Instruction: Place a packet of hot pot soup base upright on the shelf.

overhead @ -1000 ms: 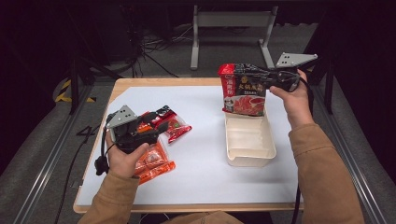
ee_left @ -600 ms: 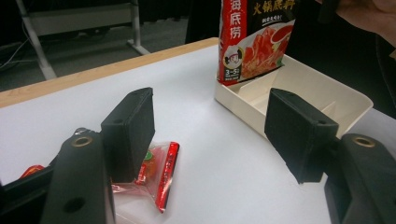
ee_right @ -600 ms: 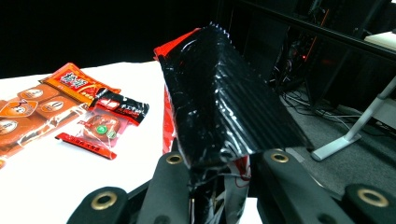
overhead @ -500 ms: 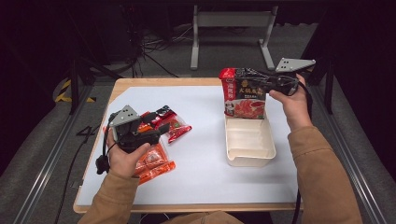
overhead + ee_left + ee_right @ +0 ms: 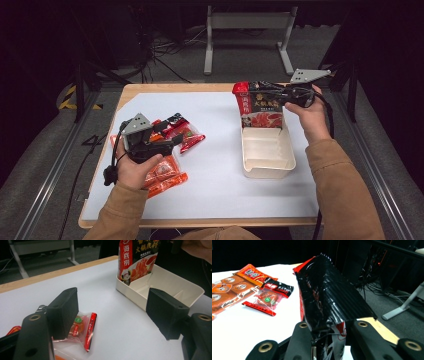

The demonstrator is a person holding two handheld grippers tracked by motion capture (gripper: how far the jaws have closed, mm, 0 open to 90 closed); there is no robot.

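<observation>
Care was what the step called for: the right gripper (image 5: pixel 280 95), clamped on the red-and-black pouch (image 5: pixel 260 105) standing at the far end of the white tray (image 5: pixel 267 167), should lower it squarely, while the left gripper (image 5: pixel 167 140), jaws just opened with nothing between them, hovered over the snack packets (image 5: pixel 187 135).

Printed in white down the red side band of the tall red-and-black foil pouch (image 5: pixel 136 258) standing in the cream plastic tray (image 5: pixel 175 287): the Chinese characters 海底捞, above a small round logo. Across the pouch's dark front, in yellow: 火锅底料, under a further line cut off by the picture's edge. Lettering on the orange-and-red snack packets (image 5: pixel 249 285): too small to read.
</observation>
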